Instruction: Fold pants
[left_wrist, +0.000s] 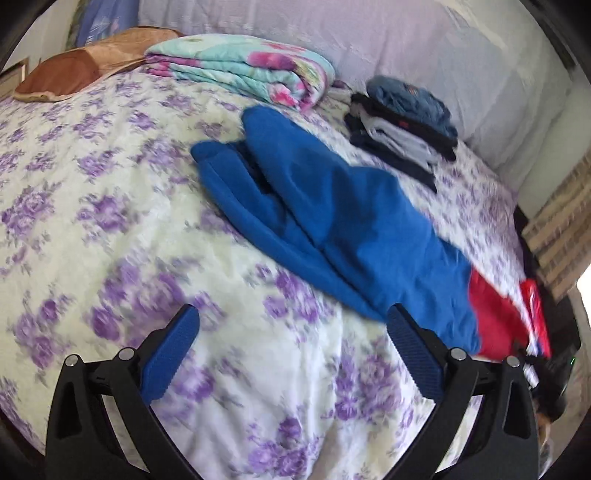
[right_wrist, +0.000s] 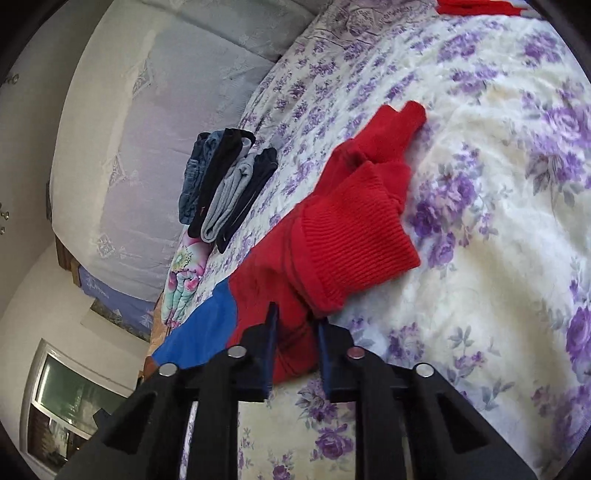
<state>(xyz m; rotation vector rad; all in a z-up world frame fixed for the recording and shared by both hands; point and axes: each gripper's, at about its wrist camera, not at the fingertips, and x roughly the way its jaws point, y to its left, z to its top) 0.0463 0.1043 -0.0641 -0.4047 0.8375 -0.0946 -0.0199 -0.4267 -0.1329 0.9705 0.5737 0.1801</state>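
Right gripper (right_wrist: 295, 332): we are clamping it on a bunched red fold of the pants (right_wrist: 332, 229), near their ribbed waistband, with the pads pressing the cloth from both sides.
Left gripper (left_wrist: 291, 354): we are holding it released, jaws wide apart with nothing between them, hovering over the bedspread (left_wrist: 110, 221) just beside the blue edge of the pants (left_wrist: 332, 221).
Pants, place: they are lying across the bed, well short of the clothes pile (left_wrist: 402, 122), with the blue half stretching away from the left gripper and the red half running under the right one.
Pants, shape: we are seeing the blue leg ends lying slightly apart and askew, one partly over the other; the red end is rumpled and doubled back on itself.
Done so far: we are judging that the legs are roughly brought together lengthwise, but loosely, and one end is in our grip.
Left to do: we are reckoning that the left gripper needs its own hold, the cloth needs smoothing, and the crosswise folds are not yet made.
Stacking: the pile of dark and grey clothes (right_wrist: 229, 192) by the quilt (left_wrist: 243, 70) is probably where these are going afterwards.
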